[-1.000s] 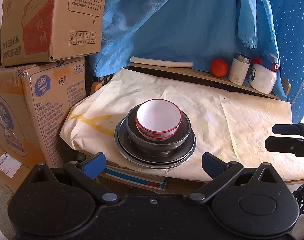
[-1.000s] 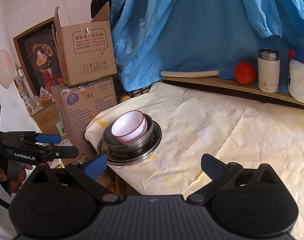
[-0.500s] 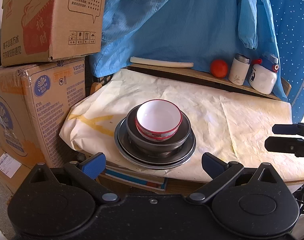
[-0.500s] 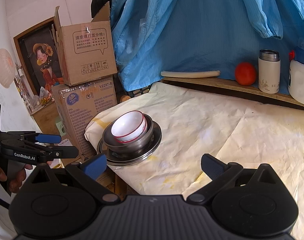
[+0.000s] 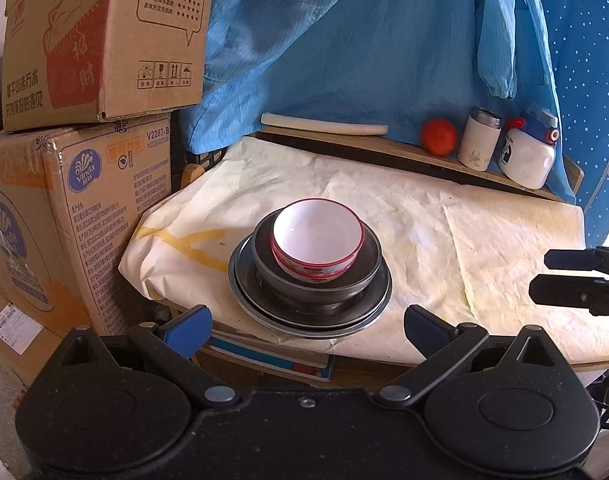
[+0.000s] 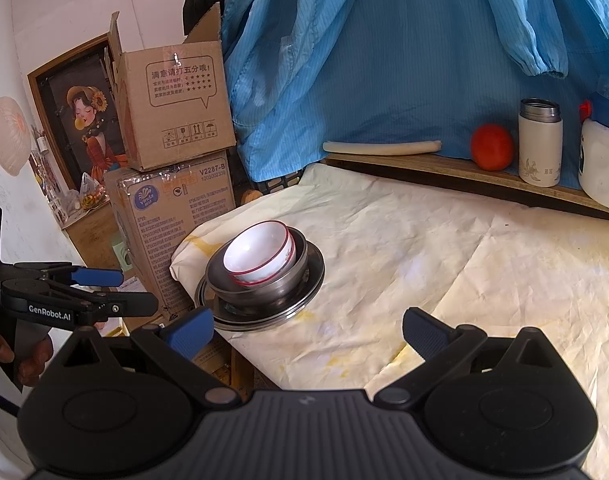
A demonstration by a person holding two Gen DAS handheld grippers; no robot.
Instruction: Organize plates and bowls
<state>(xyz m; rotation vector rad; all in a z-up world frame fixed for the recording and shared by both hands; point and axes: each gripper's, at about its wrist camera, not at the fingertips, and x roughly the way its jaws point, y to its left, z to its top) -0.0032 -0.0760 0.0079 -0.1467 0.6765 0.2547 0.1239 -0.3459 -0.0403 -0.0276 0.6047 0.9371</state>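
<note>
While both tongs gape empty near the metal plates (image 5: 309,312), I'd pinch the light, slippery, breakable white bowl (image 5: 317,240) by its rim.

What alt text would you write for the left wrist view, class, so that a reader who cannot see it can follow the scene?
A red-rimmed white bowl sits in a dark metal bowl on stacked metal plates near the front edge of a paper-covered table. The open left gripper is in front, holding nothing; the right gripper shows at the right edge.

table (image 5: 484,240) right: open — left: cardboard boxes (image 5: 76,208) | rear: shelf (image 6: 444,164)
</note>
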